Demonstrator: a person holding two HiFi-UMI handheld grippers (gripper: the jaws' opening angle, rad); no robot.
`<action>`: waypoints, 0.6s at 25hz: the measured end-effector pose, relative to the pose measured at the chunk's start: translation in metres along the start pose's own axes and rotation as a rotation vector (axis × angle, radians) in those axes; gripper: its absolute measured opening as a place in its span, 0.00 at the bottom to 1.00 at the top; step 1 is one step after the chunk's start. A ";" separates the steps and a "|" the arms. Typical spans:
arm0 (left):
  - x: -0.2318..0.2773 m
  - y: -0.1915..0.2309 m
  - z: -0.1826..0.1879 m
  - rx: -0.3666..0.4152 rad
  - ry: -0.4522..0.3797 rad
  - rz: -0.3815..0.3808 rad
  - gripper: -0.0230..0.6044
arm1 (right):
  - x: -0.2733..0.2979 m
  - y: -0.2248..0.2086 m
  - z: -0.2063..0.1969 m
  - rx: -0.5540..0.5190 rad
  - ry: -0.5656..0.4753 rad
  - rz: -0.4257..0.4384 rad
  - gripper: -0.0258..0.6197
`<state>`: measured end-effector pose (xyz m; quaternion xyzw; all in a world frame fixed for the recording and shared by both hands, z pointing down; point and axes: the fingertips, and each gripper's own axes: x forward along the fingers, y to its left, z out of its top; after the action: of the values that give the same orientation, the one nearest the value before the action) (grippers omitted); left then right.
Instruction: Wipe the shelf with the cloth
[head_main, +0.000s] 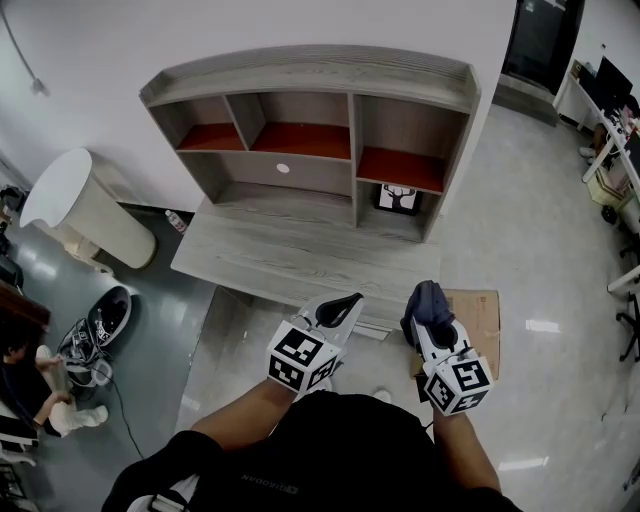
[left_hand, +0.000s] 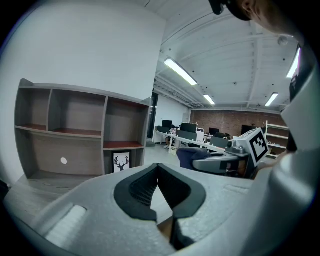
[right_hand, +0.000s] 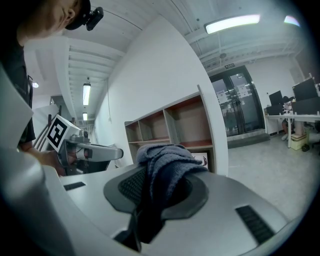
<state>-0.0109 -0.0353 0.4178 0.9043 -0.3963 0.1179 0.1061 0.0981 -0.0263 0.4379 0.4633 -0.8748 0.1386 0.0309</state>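
The grey wooden shelf (head_main: 310, 75), with red-floored compartments, stands on a desk top (head_main: 290, 250) against the white wall ahead of me. My right gripper (head_main: 432, 318) is held in front of the desk's right front corner, shut on a dark blue cloth (head_main: 425, 300). In the right gripper view the cloth (right_hand: 165, 160) bulges up from between the pads. My left gripper (head_main: 342, 306) hovers at the desk's front edge, shut with nothing in it; its pad tips (left_hand: 158, 172) meet. Neither gripper touches the shelf.
A framed deer picture (head_main: 398, 198) stands in the lower right compartment. A white bin (head_main: 80, 205) and a small bottle (head_main: 176, 221) are left of the desk. Cardboard (head_main: 480, 320) lies on the floor at the right. A person (head_main: 25, 390) sits at far left.
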 end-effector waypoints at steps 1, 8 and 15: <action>0.000 0.000 0.000 -0.001 0.000 0.000 0.05 | 0.000 0.000 0.000 0.000 0.002 0.000 0.18; 0.001 0.002 0.000 -0.003 -0.001 0.002 0.05 | 0.003 -0.001 -0.004 0.002 0.010 0.001 0.18; -0.001 0.004 0.000 -0.003 0.000 0.007 0.05 | 0.006 0.001 -0.003 -0.001 0.013 0.008 0.18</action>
<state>-0.0144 -0.0375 0.4179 0.9027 -0.3998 0.1177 0.1070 0.0933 -0.0294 0.4421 0.4589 -0.8764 0.1413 0.0362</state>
